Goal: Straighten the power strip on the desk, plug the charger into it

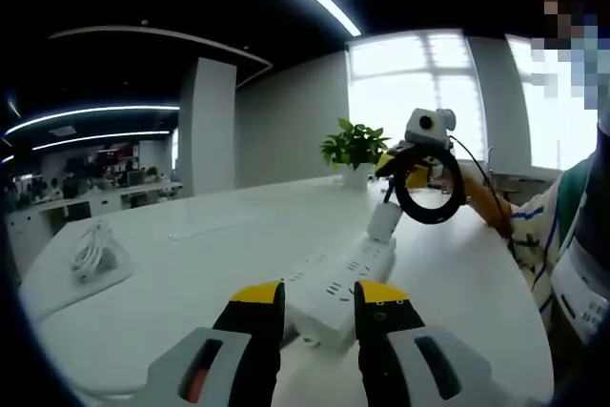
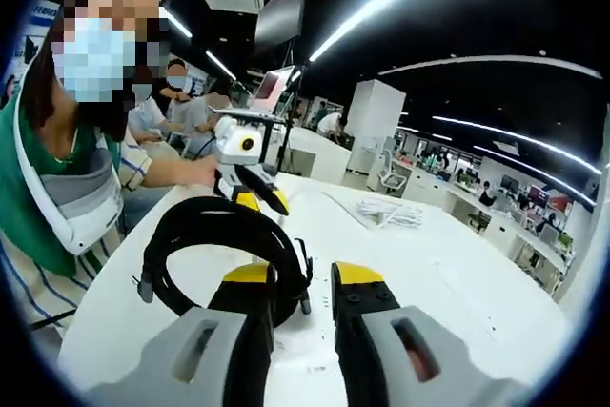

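So we were at the plugging-in part, as far as we could judge. The power strip [image 1: 345, 283] lay on the white desk [image 1: 191, 274], running away from our left gripper [image 1: 317, 295], whose yellow-tipped jaws stood spread apart with nothing between them, one on either side of the strip's near end. Whether they touched it, we couldn't tell. The strip looked fairly lined up already, so we figured straightening was mostly done.

The right gripper [image 1: 412, 161] hovered over the far end of the strip in the left gripper view, carrying the charger [image 1: 384, 221], a white block hanging low right above the sockets, with its black cable [image 1: 429, 188] looped in a coil. In the right gripper view that coil [image 2: 224, 245] sat against the left jaw of the right gripper [image 2: 303, 283]. The jaws looked close together, but we couldn't tell for sure what they were pinching from that angle, so take the grip as a guess.

Next move, in our opinion: line the prongs up with a socket and push straight down while the left one steadies the strip.

Room-wise: a big rounded white desk, a potted plant [image 1: 355, 148] at the far edge by bright windows [image 1: 419, 83], a bundle of white cable [image 1: 92, 250] off to the side, an open office with strip lights and people seated in the background
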A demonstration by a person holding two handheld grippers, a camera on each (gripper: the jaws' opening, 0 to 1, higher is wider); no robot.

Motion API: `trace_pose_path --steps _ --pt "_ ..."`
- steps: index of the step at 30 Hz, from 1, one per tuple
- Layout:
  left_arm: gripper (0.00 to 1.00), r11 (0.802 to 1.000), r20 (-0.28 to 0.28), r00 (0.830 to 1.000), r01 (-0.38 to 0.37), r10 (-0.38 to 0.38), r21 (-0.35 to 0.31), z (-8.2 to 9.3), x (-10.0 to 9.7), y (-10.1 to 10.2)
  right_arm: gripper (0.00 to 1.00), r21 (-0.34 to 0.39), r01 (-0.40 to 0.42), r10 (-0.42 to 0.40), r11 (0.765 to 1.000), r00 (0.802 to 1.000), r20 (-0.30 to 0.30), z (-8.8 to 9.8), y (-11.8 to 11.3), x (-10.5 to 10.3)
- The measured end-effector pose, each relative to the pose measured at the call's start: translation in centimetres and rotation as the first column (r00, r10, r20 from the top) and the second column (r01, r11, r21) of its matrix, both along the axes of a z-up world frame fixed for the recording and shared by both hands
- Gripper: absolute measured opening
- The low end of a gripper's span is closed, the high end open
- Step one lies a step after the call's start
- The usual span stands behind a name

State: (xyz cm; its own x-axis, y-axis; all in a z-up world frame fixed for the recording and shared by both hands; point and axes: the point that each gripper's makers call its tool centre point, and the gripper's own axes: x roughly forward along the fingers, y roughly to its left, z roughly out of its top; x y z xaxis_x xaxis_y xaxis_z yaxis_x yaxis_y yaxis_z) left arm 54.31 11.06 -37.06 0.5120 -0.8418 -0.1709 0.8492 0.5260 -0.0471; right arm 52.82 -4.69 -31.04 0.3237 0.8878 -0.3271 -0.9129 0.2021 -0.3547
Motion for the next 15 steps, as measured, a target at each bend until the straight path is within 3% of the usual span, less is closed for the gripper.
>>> trace_pose_path --steps 5,9,11,15 --pt "0.29 1.000 0.003 1.000 0.005 -0.005 0.001 0.1 -0.1 -0.1 0.22 -0.180 0.024 -0.026 0.983 1.000 -0.011 -0.8 0.2 0.0" --pt "0.29 1.000 0.006 1.000 0.007 -0.007 -0.005 0.2 -0.2 0.0 0.22 -0.324 0.033 -0.042 0.946 0.999 -0.022 -1.8 0.5 0.1" --pt "0.29 1.000 0.008 1.000 0.008 -0.008 -0.008 0.3 -0.2 0.0 0.21 -0.366 0.054 -0.084 0.929 0.994 -0.067 -2.2 0.5 0.2" --pt "0.29 1.000 0.008 1.000 0.013 -0.013 -0.013 0.3 -0.3 -0.1 0.22 -0.454 0.061 -0.105 0.889 0.992 -0.072 -3.0 0.7 0.2"
